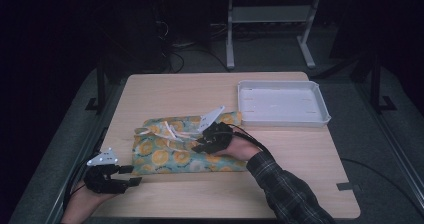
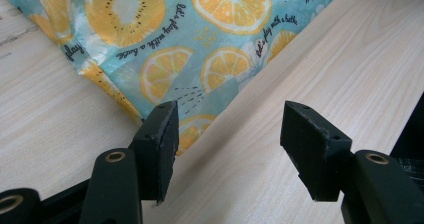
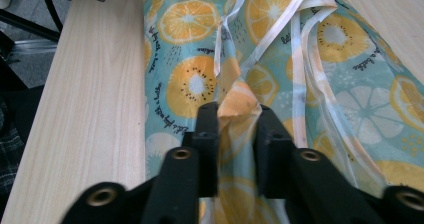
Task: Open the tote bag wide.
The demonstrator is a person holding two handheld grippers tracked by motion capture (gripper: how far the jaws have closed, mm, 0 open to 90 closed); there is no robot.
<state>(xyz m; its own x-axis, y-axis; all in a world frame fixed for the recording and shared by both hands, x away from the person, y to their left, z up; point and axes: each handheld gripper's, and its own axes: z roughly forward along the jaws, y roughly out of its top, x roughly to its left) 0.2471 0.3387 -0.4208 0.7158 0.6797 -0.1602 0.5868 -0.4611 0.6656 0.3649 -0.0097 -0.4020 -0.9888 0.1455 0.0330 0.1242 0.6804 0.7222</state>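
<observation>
A blue cloth printed with orange slices (image 1: 167, 156) lies crumpled on the wooden table (image 1: 300, 154), with pale ribbon straps (image 1: 170, 131) across its top. My right gripper (image 1: 197, 146) rests on the cloth's middle. In the right gripper view its jaws (image 3: 237, 124) are shut on a raised fold of the cloth (image 3: 190, 84), beside the straps (image 3: 300, 74). My left gripper (image 1: 132, 175) sits low at the table's front left, open. In the left gripper view its jaws (image 2: 232, 134) stand wide apart just short of the cloth's corner (image 2: 190, 34), with bare table between them.
An empty white tray (image 1: 280, 101) stands at the back right of the table. A person's plaid sleeve (image 1: 285, 189) crosses the front right. Beyond the far edge are dark floor, cables and a grey table frame (image 1: 270, 19).
</observation>
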